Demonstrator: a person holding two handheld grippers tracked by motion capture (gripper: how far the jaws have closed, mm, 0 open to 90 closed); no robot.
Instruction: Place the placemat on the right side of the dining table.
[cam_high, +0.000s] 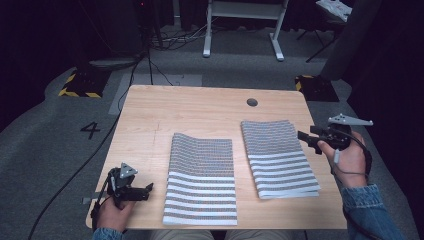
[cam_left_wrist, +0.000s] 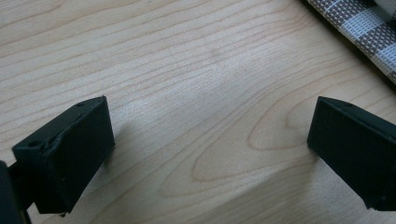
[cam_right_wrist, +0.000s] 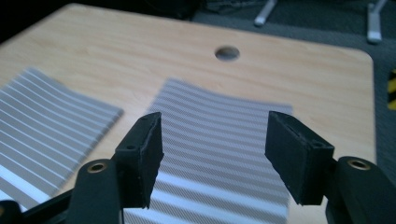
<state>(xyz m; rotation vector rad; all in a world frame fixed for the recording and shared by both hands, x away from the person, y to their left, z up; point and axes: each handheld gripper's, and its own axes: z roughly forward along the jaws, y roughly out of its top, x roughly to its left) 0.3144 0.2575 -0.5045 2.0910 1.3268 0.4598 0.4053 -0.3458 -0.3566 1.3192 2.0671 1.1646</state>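
High view: two folded striped cloths lie on the wooden table (cam_high: 150, 115), one cloth (cam_high: 201, 180) at the near edge's middle, the other cloth (cam_high: 277, 157) just beside it toward the right edge. Left gripper (cam_high: 145, 191) sits low at the near left corner, jaws spread, holding nothing, near the first cloth's edge. Right gripper (cam_high: 306, 138) hovers at the right edge by the second cloth, jaws spread, empty.

This looks like a lab or recording studio: a lone wooden worktop (cam_high: 210, 107) stands on grey carpet marked with a taped number 4 (cam_high: 90, 130), amid black curtains, trailing floor cables (cam_high: 165, 42), yellow-and-black hazard-striped bases (cam_high: 80, 85) and a white desk frame (cam_high: 245, 25).
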